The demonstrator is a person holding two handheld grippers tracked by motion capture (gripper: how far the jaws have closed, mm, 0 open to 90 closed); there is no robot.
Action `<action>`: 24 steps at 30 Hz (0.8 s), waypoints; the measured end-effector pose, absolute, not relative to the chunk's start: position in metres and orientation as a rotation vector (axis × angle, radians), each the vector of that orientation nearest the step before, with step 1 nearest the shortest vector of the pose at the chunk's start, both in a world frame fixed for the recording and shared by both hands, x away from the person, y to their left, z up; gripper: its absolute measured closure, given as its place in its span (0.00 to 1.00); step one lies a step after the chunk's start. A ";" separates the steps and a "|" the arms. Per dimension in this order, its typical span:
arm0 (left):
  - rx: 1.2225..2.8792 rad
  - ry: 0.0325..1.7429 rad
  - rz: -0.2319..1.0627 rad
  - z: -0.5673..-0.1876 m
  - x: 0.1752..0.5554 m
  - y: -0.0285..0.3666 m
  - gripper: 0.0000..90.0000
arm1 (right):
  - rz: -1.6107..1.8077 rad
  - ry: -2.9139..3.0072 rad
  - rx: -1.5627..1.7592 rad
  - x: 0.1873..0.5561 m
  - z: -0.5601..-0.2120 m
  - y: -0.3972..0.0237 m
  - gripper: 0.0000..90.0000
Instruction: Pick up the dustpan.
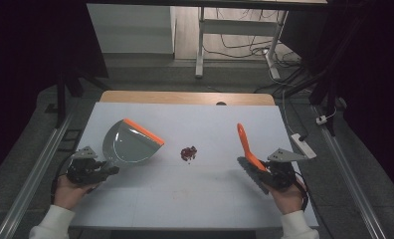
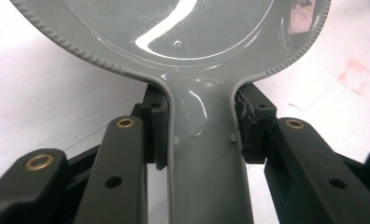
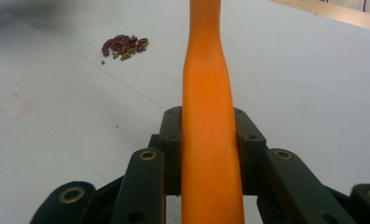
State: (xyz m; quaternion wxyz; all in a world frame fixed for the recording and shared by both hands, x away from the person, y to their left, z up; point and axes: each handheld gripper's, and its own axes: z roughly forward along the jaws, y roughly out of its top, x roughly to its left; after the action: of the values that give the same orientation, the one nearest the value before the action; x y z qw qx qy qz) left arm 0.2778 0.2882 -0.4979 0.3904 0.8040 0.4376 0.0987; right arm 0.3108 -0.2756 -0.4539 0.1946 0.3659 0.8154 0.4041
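Note:
A grey dustpan with an orange front lip lies on the left of the white table. My left gripper is shut on its grey handle, the pads pressing both sides. At the right, my right gripper is shut on the orange handle of a brush, whose dark bristles rest near the table. The handle points away from me. A small pile of red and green beans lies between the two tools, also in the right gripper view.
A white power strip sits at the table's right edge. A faint reddish stain marks the table near the front. A wooden strip runs along the far edge, with desk legs and cables on the floor beyond.

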 end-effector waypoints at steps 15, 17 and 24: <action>2.119 0.976 0.226 -0.487 0.270 0.270 0.68 | 1.136 2.277 1.017 0.310 -0.454 -0.275 0.78; 2.130 0.965 0.221 -0.486 0.269 0.268 0.69 | 1.132 2.279 1.016 0.310 -0.454 -0.275 0.78; 2.166 0.926 0.201 -0.488 0.269 0.266 0.68 | 1.132 2.282 1.007 0.310 -0.454 -0.275 0.78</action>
State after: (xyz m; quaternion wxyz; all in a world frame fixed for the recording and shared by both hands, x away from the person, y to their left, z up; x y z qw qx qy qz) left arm 0.2687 0.2656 -0.4875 0.3789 0.8478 0.3626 0.0788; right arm 0.3102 -0.2749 -0.4544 0.1998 0.3601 0.8164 0.4048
